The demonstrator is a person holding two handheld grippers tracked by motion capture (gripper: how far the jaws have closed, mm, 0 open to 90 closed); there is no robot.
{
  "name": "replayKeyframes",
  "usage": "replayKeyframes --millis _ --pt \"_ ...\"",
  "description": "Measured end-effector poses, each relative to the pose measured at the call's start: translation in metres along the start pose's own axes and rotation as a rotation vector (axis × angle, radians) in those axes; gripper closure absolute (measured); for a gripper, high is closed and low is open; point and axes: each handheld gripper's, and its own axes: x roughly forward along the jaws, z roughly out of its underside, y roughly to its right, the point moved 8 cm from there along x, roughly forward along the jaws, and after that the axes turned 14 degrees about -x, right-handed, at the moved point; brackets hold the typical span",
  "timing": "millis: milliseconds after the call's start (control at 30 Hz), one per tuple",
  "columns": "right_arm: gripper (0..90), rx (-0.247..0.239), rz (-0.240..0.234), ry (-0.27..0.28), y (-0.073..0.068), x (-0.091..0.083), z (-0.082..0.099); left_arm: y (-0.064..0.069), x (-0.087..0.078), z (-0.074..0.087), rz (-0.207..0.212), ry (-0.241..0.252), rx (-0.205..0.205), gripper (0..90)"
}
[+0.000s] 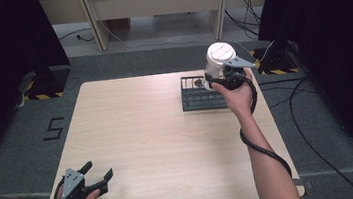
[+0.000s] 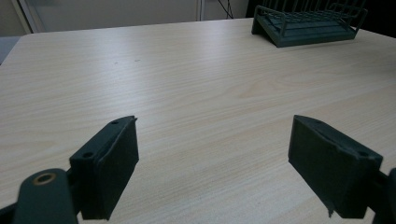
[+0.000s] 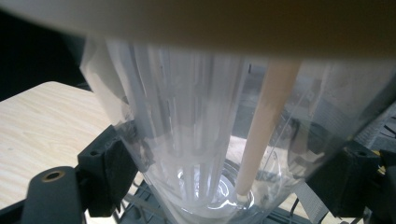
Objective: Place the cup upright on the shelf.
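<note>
Clear plastic, ribbed down its sides, forms the tapering cup (image 3: 196,140), which is capped by a white lid (image 1: 221,51) and has a pale straw (image 3: 264,135) slanting to its bottom. The right gripper (image 1: 222,76) pinches it between its fingers (image 3: 107,168) above the dark wire rack (image 1: 199,97) at the far right of the light wood table (image 1: 143,133). The left gripper (image 1: 95,176) rests at the near left edge, fingers (image 2: 109,163) spread wide over bare tabletop.

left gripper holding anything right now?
No: in the left gripper view the left gripper has its black fingers spread wide apart over the bare light wooden table, with nothing between them.
</note>
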Motion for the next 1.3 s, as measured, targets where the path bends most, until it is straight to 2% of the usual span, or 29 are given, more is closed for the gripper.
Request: replayKeyframes --millis 333,500,767,1300 --pt "18.9 0.015 0.016 -0.036 0.01 0.016 0.003 0.0 0.0 0.0 0.002 0.0 -0.003 15.5" --pt "18.9 0.025 0.021 -0.065 0.012 0.028 0.011 0.0 0.0 0.0 0.003 0.0 -0.004 15.6" --pt "18.8 0.053 0.017 -0.111 0.012 0.04 0.028 0.0 0.0 0.0 0.005 -0.001 -0.006 15.6" --pt "18.5 0.065 0.007 -0.19 0.007 0.059 0.053 0.0 0.0 0.0 0.007 0.001 -0.008 15.7"
